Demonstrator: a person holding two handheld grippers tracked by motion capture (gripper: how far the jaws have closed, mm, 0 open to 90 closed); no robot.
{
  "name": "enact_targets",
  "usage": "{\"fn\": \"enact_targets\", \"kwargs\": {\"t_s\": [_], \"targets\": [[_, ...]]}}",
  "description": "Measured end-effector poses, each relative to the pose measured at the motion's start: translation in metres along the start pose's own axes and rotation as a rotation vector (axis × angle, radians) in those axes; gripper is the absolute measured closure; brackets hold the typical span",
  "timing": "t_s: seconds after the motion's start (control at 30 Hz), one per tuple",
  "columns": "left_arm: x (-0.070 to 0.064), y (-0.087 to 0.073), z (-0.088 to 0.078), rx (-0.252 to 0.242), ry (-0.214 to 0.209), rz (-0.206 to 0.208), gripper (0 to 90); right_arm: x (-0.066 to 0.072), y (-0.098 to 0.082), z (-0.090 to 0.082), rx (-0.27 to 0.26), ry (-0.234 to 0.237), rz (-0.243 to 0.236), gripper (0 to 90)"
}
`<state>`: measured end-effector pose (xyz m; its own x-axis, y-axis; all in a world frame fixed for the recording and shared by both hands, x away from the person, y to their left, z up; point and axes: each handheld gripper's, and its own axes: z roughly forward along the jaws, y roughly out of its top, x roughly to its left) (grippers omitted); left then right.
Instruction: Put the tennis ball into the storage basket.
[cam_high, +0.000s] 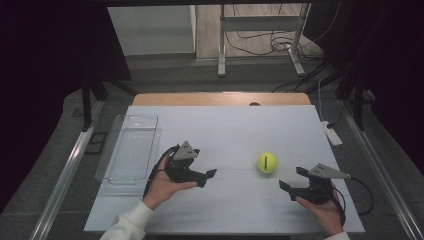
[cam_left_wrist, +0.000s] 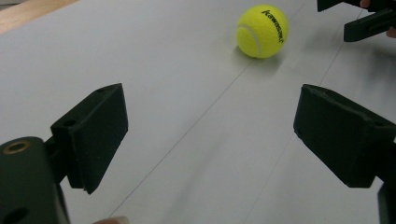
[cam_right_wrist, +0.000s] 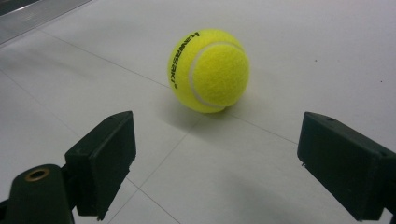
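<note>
Right tool (cam_high: 292, 179) is nearest the worktop's front edge, jaws spread wide with nothing between them, aimed at the ball (cam_high: 267, 162) just ahead. Left tool (cam_high: 207, 176) sits at a similar depth, jaws likewise wide and empty, pointed across the worktop (cam_high: 225, 130) toward the same ball but farther from it.

The ball lies on bare worktop between the two tools, touching neither, close to the right one. In the right gripper view it rests ahead of the jaws, roughly centred on the gap.

Judged handling: light, felt-covered, slightly springy, not fragile. The nap should grip well, but the ball will roll if nudged off-centre. Recommended hold: across the widest part, pads on opposite sides.

Farther left, a clear tray (cam_high: 131, 147) stands empty by the worktop's edge.
</note>
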<state>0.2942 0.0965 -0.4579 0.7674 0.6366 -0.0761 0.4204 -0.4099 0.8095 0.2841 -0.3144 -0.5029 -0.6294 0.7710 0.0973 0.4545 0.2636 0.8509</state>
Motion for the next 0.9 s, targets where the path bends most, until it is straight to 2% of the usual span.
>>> {"fn": "enact_targets", "kwargs": {"t_s": [0.23, 0.37, 0.9], "targets": [[-0.003, 0.006, 0.007, 0.010, -0.014, 0.015, 10.8, 0.000, 0.000, 0.000, -0.002, 0.004, -0.002, 11.5], [-0.003, 0.007, 0.010, 0.009, -0.018, 0.007, 10.8, 0.000, 0.000, -0.001, -0.003, 0.003, -0.001, 11.6], [-0.006, 0.014, 0.024, 0.018, -0.041, 0.017, 10.7, -0.001, -0.001, -0.002, -0.003, 0.001, 0.001, 11.6]]}}
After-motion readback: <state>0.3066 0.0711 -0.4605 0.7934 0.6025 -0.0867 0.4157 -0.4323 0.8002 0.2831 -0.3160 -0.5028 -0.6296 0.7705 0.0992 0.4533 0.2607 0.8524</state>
